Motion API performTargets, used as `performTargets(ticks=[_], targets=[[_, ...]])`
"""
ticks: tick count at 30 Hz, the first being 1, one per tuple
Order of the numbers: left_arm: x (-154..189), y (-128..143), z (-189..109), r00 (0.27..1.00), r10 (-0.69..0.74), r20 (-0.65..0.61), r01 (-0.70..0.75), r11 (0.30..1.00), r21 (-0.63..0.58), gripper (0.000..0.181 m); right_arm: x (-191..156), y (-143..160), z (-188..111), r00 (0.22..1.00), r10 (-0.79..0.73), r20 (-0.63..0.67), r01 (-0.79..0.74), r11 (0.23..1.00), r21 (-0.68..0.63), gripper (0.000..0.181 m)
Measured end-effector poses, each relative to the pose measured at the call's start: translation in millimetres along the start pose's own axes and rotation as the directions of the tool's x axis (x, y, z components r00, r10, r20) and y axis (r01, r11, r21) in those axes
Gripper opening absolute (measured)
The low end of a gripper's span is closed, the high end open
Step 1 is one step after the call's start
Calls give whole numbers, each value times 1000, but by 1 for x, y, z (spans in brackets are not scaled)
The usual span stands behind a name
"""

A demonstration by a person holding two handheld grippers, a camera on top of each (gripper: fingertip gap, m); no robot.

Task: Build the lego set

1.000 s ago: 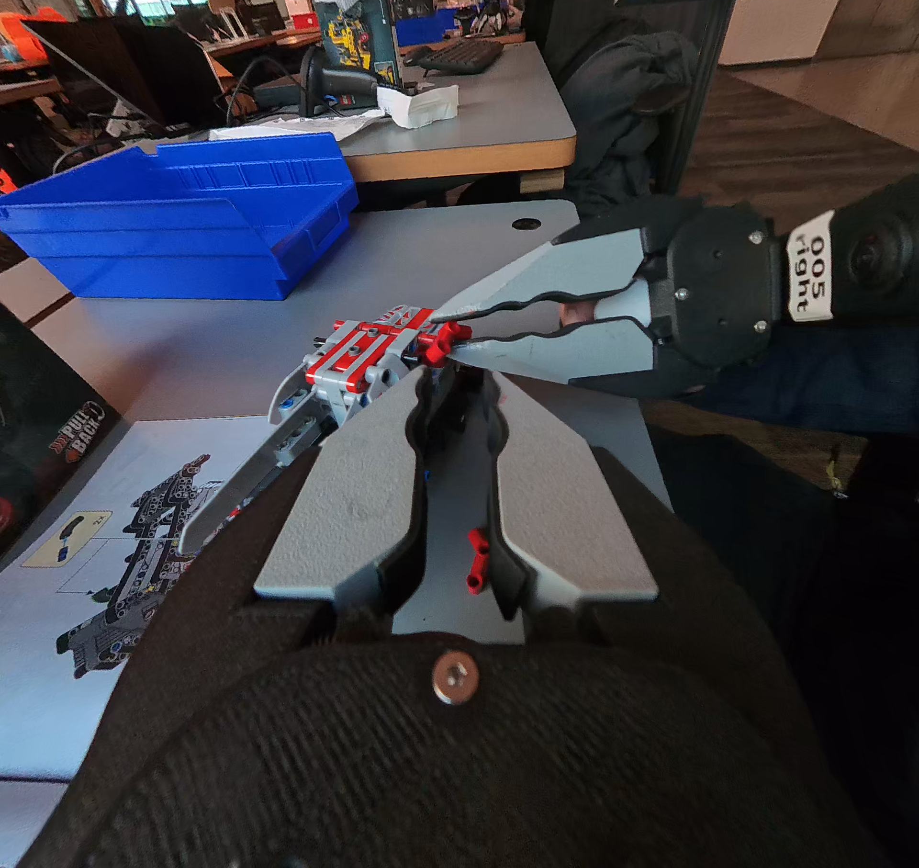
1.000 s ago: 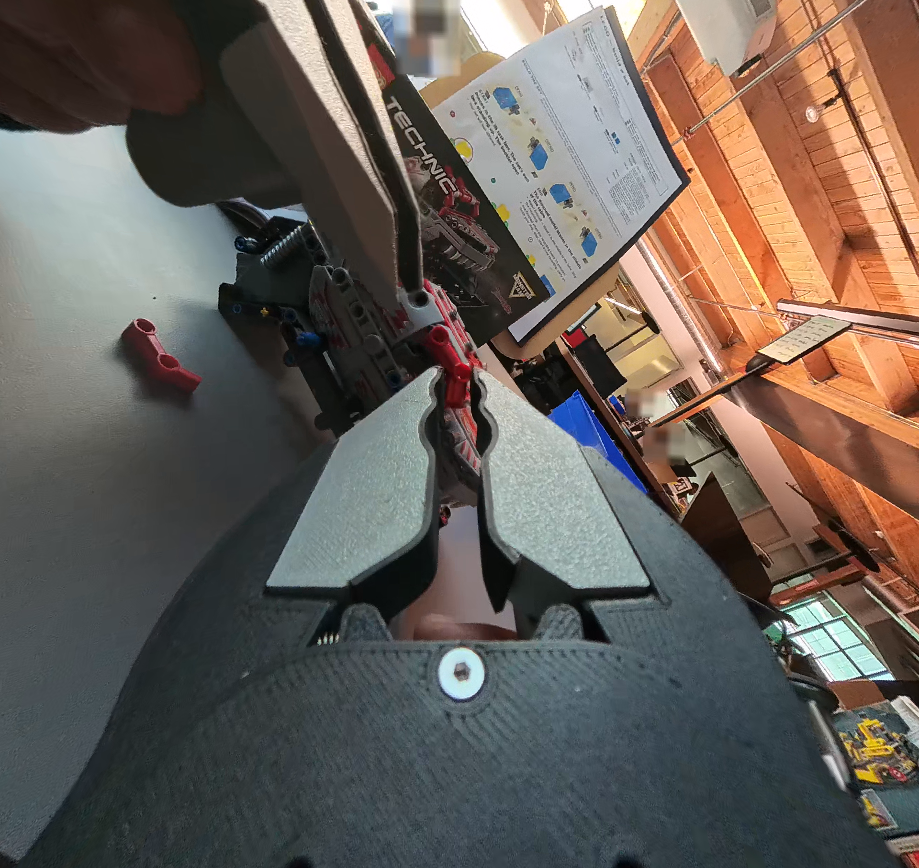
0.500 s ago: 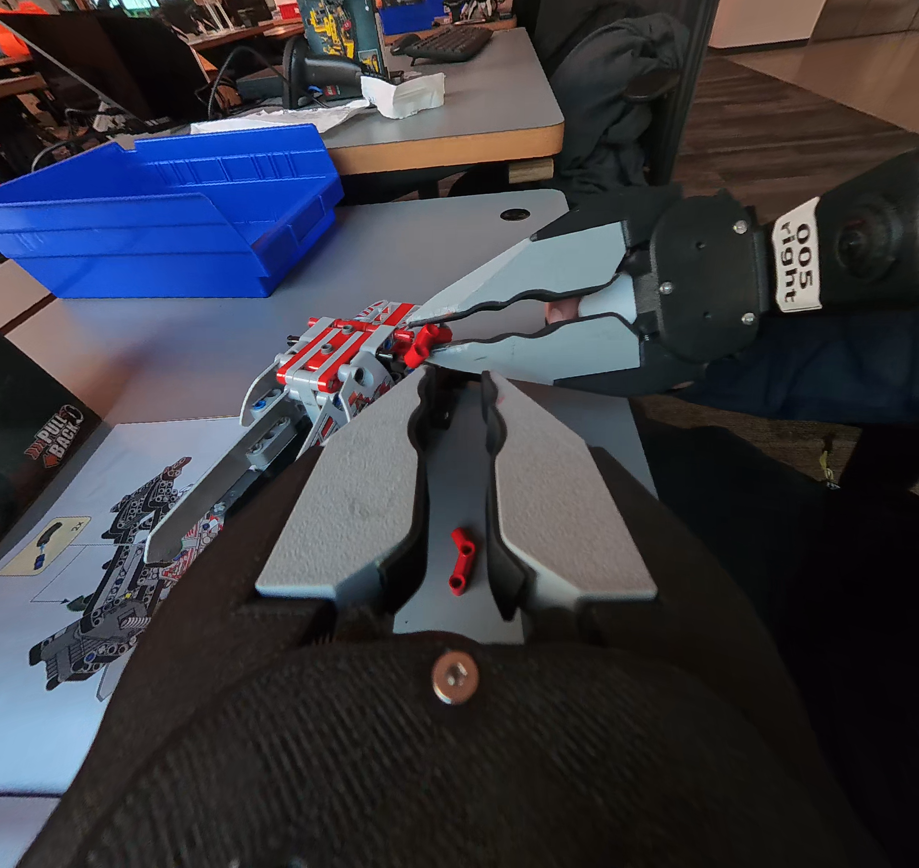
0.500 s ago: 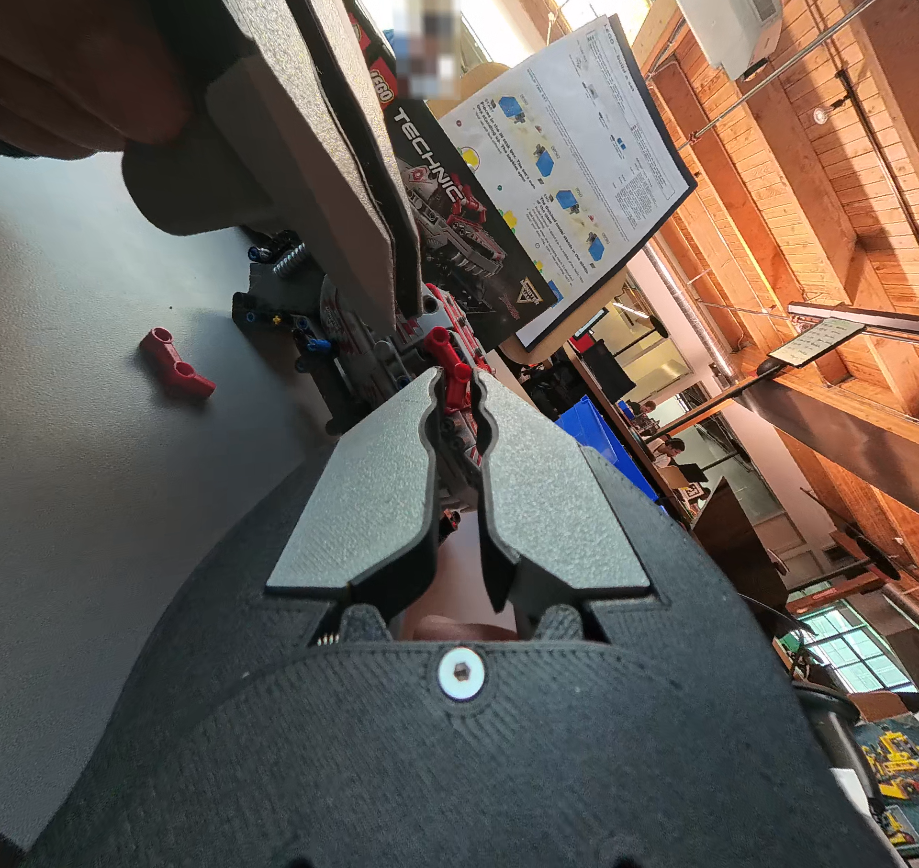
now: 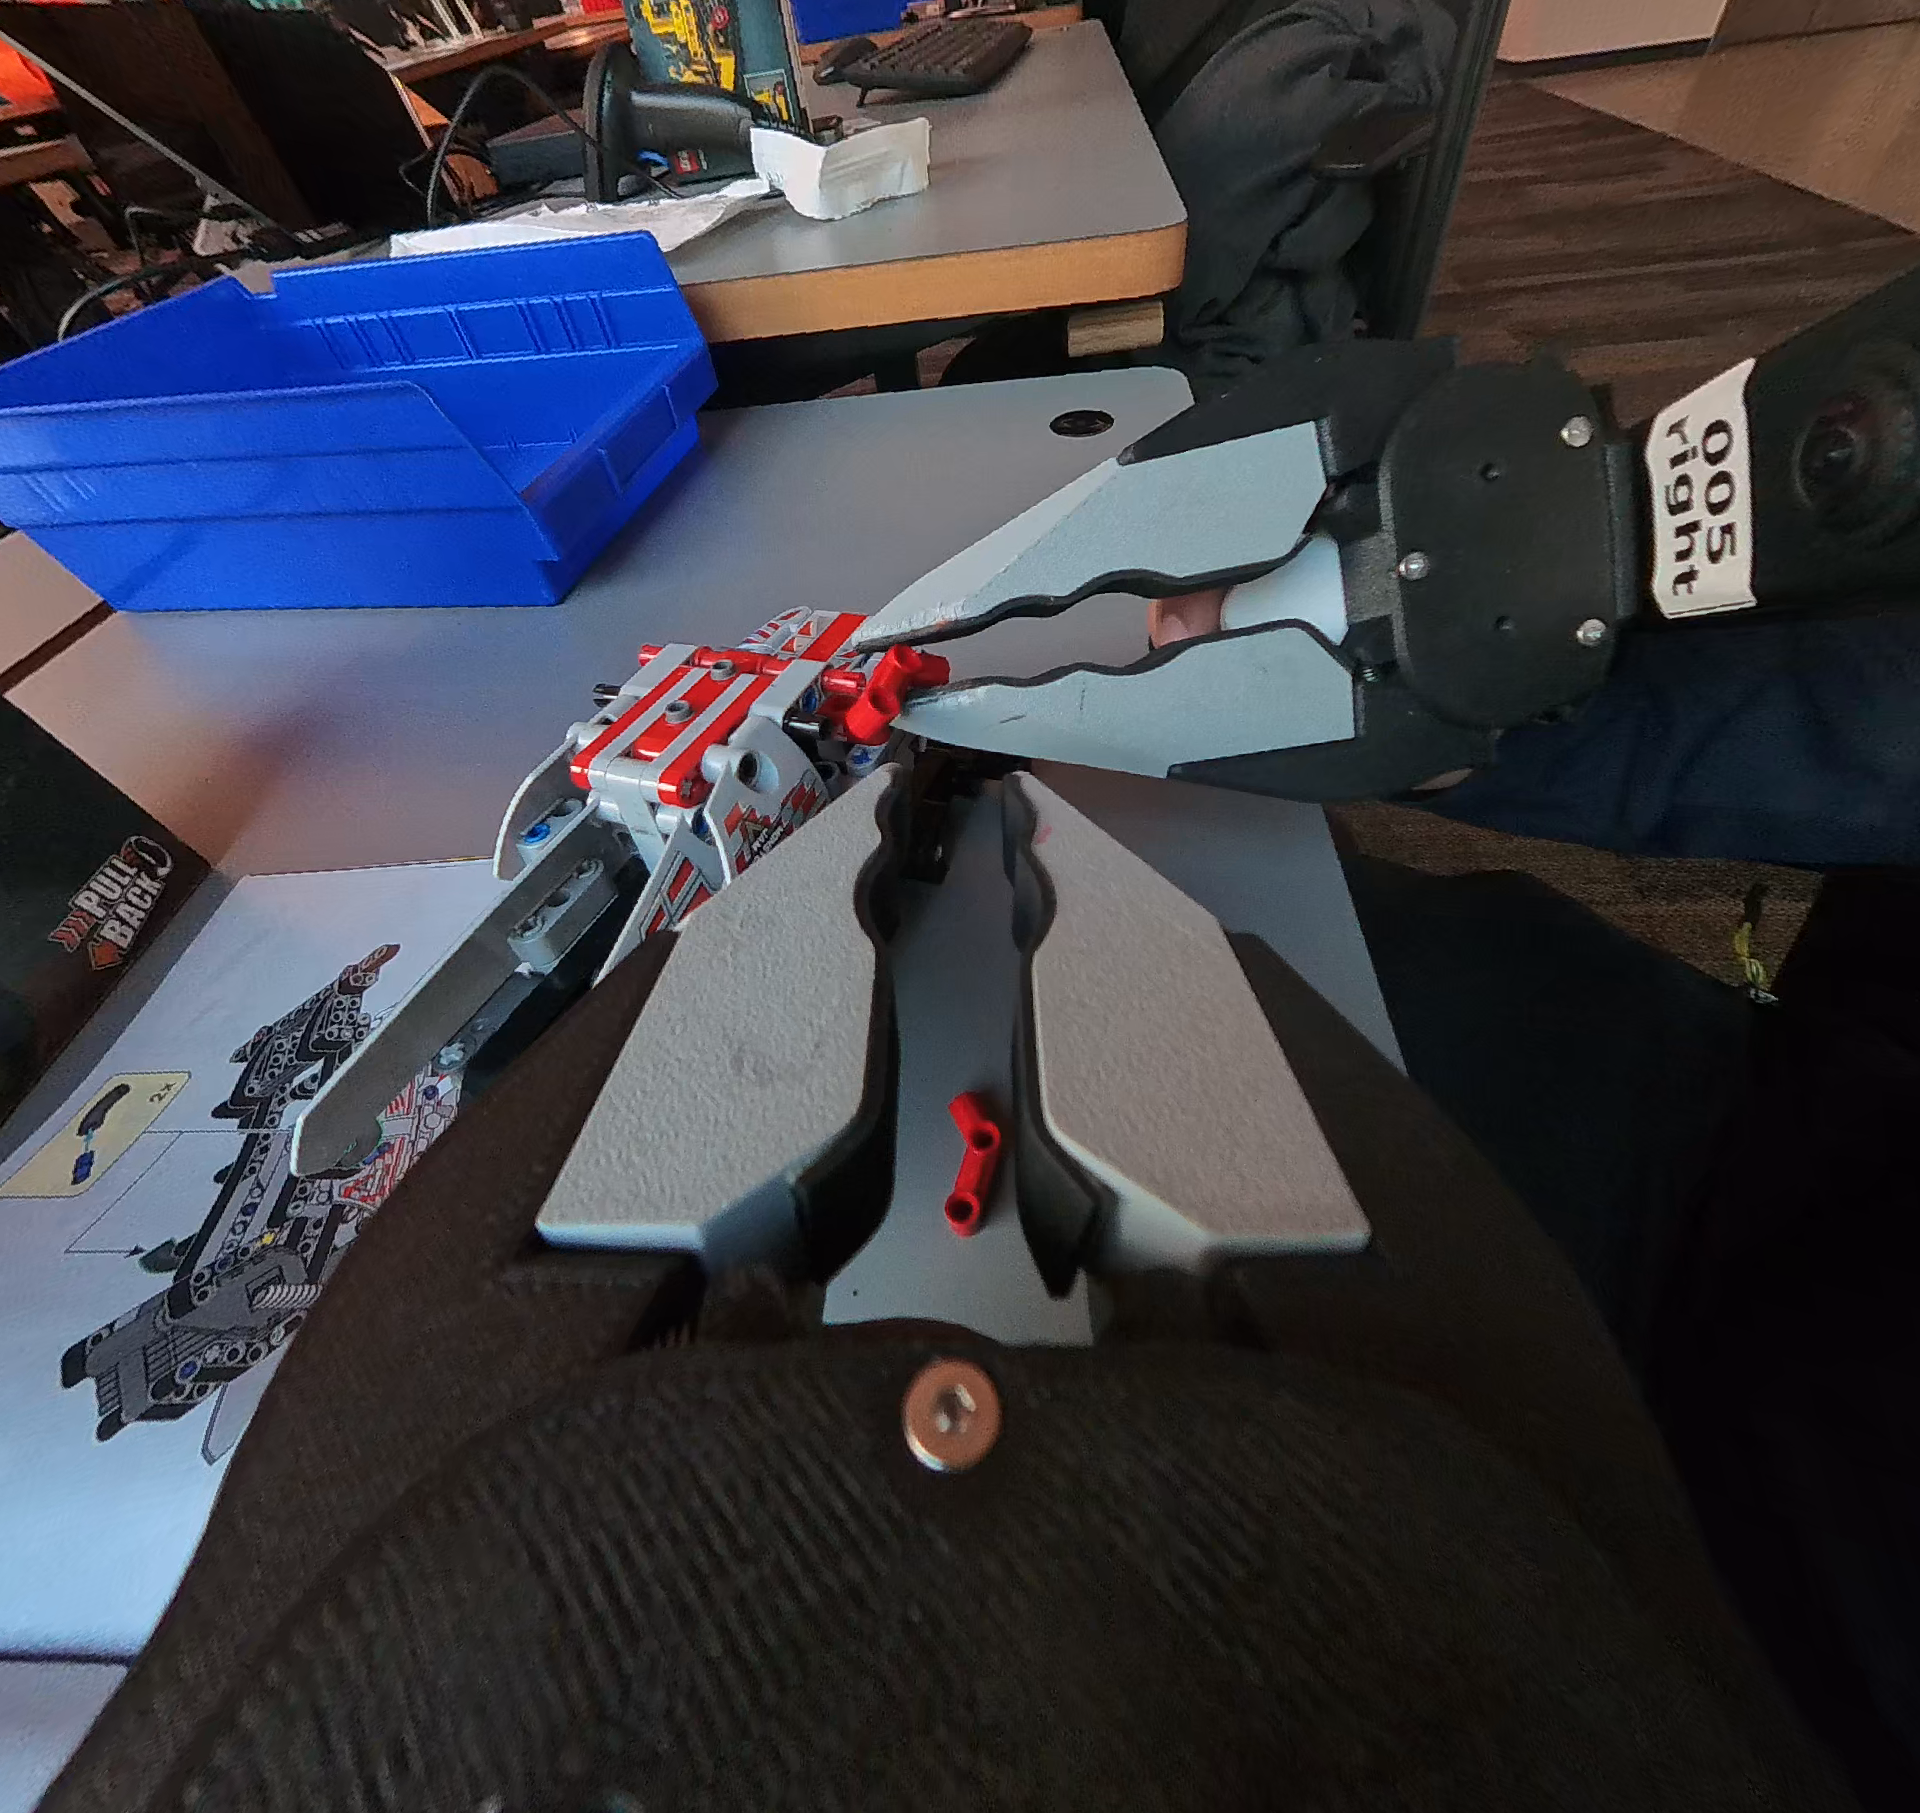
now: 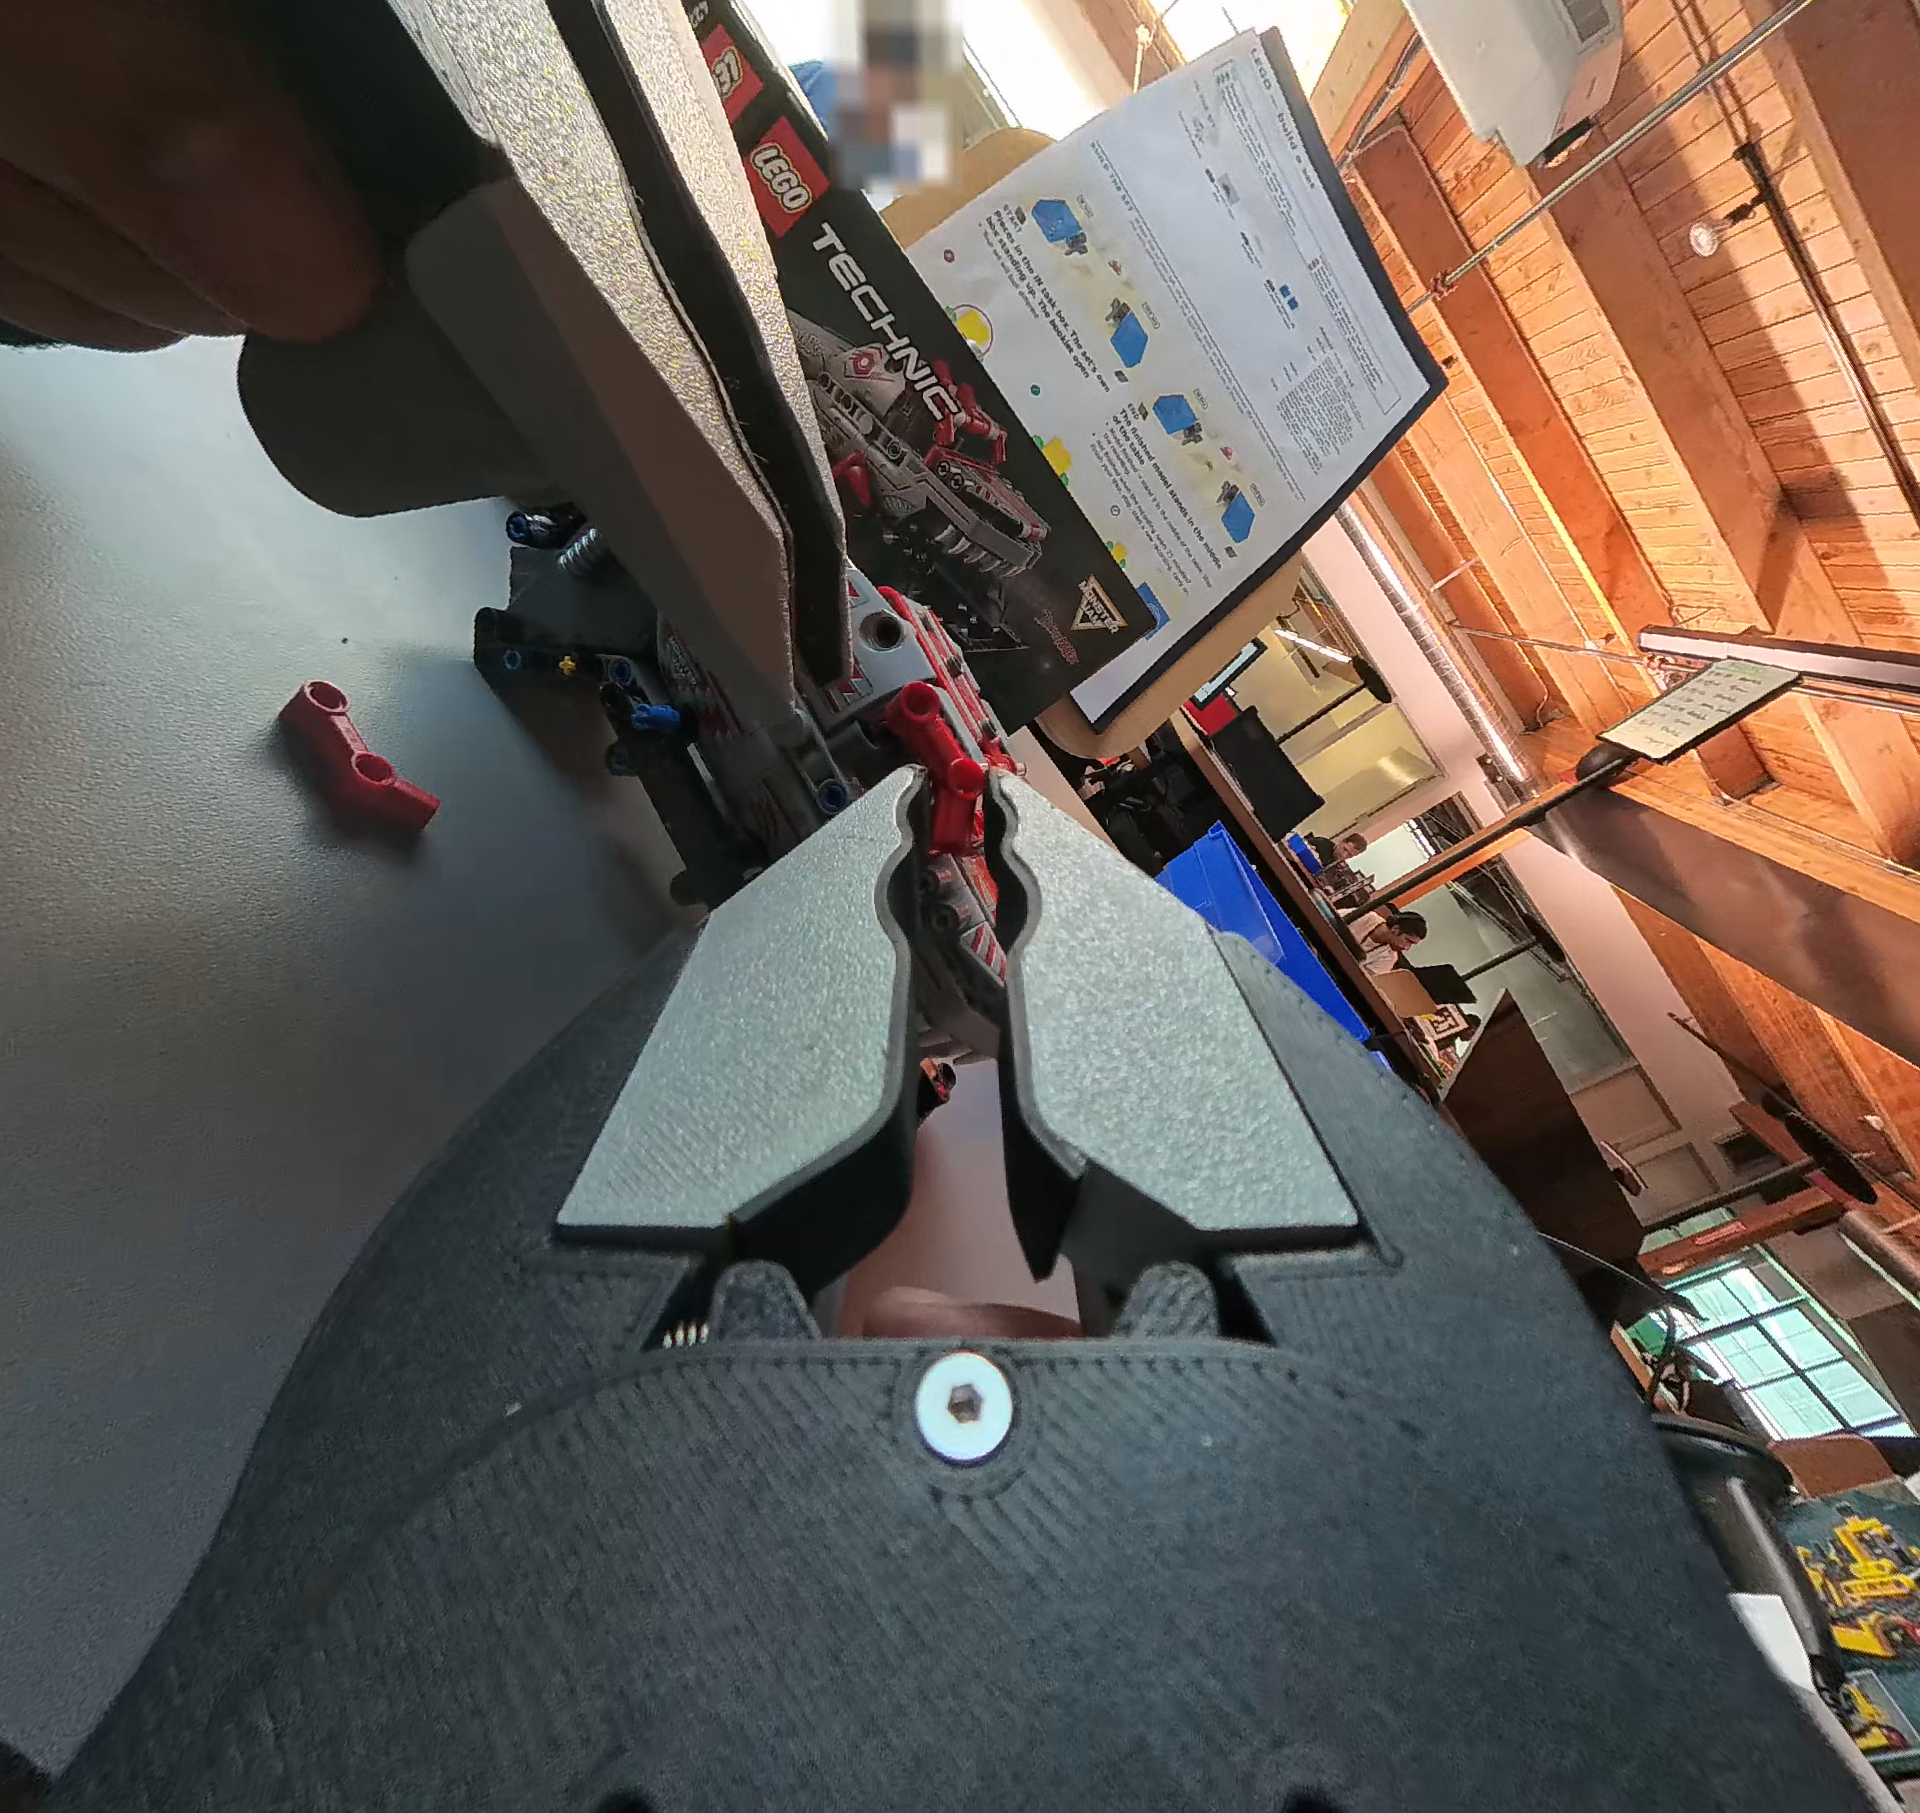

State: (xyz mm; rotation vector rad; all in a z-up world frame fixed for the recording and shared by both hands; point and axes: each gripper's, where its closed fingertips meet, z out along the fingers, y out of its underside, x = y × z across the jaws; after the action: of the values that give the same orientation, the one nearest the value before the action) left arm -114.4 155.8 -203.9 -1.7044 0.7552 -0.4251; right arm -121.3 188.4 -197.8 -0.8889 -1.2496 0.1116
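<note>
Now the right tool (image 5: 902, 674) keeps its pinch on the red connector (image 6: 940, 776), nudged tighter against the lego model (image 5: 717, 735) on the desk (image 5: 894, 506), while the left tool (image 5: 951, 818) still clamps that model, so seating looks close.

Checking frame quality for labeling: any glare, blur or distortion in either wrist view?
Left wrist view: even light, sharp on the model, wide-angle bending at the edges, own gripper body soft. Right wrist view: window blown out, table dark, red connector still sharp, horizon strongly tilted.
</note>
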Motion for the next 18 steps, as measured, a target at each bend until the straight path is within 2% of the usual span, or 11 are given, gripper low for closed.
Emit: performTargets(ticks=[1, 14, 16, 18], targets=[[0, 0, 0, 1000, 1, 0, -1, 1000, 1, 14, 0, 0, 0, 1000, -1, -1, 1, 1000, -1, 7], [-1, 0, 0, 1000, 3, 5, -3, 1000, -3, 14, 2, -1, -1, 1000, 4, -4, -4, 1000, 6, 7], [-9, -7, -6, 998, 43, 43, -44, 999, 20, 14, 2, -1, -1, 1000, 6, -6, -6, 1000, 8, 7], [-25, -26, -22, 993, 59, 106, -69, 993, 94, 14, 2, -1, -2, 1000, 1, -6, -1, 1000, 5, 7]])
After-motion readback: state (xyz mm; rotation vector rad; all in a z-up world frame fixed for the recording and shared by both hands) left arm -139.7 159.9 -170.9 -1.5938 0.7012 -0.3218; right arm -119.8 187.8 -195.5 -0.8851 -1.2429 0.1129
